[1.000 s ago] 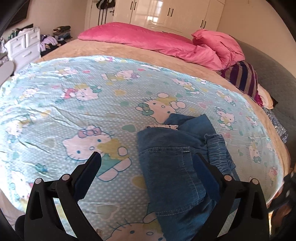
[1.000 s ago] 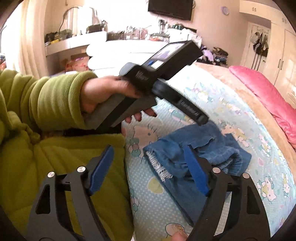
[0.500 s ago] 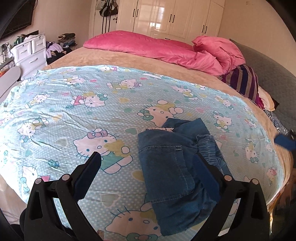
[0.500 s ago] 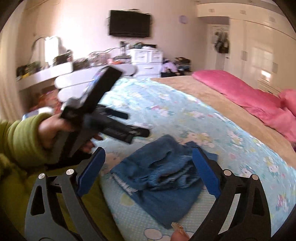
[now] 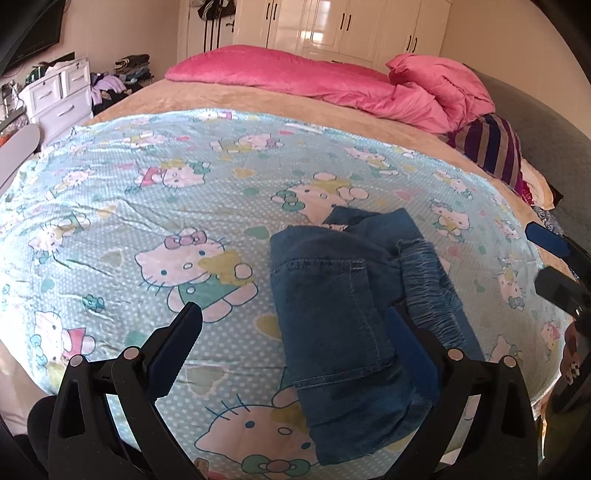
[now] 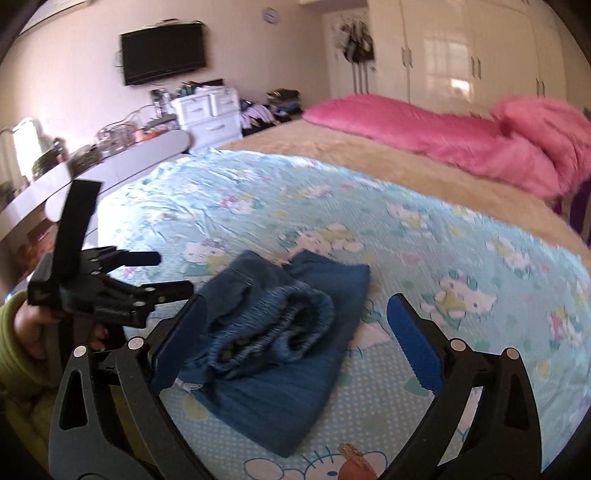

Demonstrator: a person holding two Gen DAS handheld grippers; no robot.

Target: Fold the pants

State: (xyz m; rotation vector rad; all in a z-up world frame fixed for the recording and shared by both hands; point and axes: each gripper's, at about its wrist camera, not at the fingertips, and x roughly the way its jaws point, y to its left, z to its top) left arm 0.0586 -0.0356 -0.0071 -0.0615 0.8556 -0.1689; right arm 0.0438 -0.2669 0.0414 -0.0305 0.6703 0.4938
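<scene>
Folded blue denim pants (image 5: 343, 314) lie in a compact bundle on the light-blue cartoon-cat sheet (image 5: 147, 192) near the bed's front edge. They also show in the right wrist view (image 6: 280, 339), with the elastic waistband rolled on top. My left gripper (image 5: 295, 332) is open and empty, held above and in front of the pants. My right gripper (image 6: 295, 332) is open and empty, held back from the bundle. The left gripper shows at the left of the right wrist view (image 6: 147, 273), and the right gripper at the right edge of the left wrist view (image 5: 554, 258).
A pink duvet (image 5: 332, 81) and a striped cloth (image 5: 491, 147) lie at the bed's far end. White drawers (image 5: 59, 96) and a desk (image 6: 110, 166) stand to the left. A wardrobe (image 5: 332, 29) and a wall TV (image 6: 162, 51) are behind.
Both grippers have pulled back and up from the pants. The right view has swung from the person's green sleeve toward the bed. The pants lie still.
</scene>
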